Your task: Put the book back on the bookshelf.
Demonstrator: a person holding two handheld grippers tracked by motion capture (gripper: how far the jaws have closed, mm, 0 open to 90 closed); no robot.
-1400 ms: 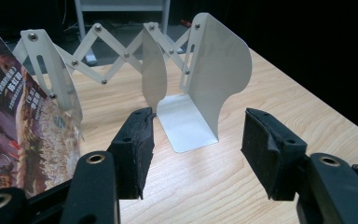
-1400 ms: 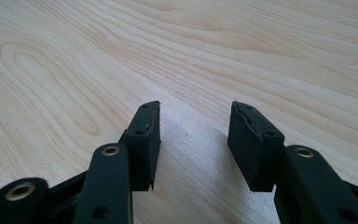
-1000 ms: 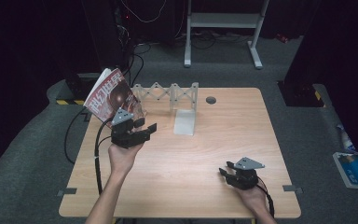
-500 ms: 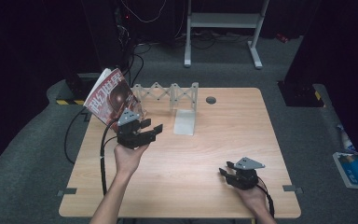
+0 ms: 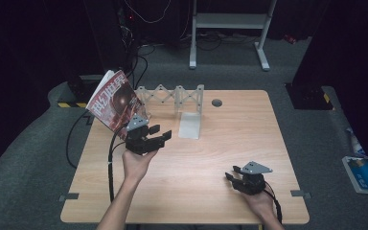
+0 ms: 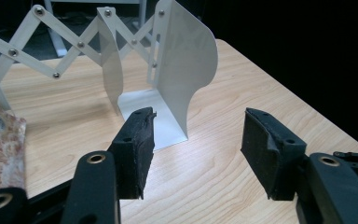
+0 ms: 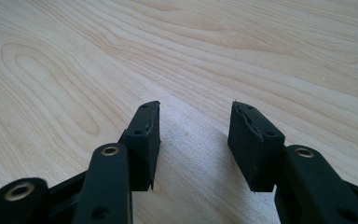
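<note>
Wooden table, dark room around. Our left gripper hangs spread and empty just right of the magazine leaning at the far-left rack. Right gripper rests spread near-right. We judge the magazine racked; next we back off.

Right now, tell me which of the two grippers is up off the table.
The left gripper, raised with open jaws beside the magazine and facing the white bookend. The right gripper sits low on the table.

A red-covered magazine is leaning tilted at the table's far-left corner, beside a white accordion rack standing along the far edge.
</note>
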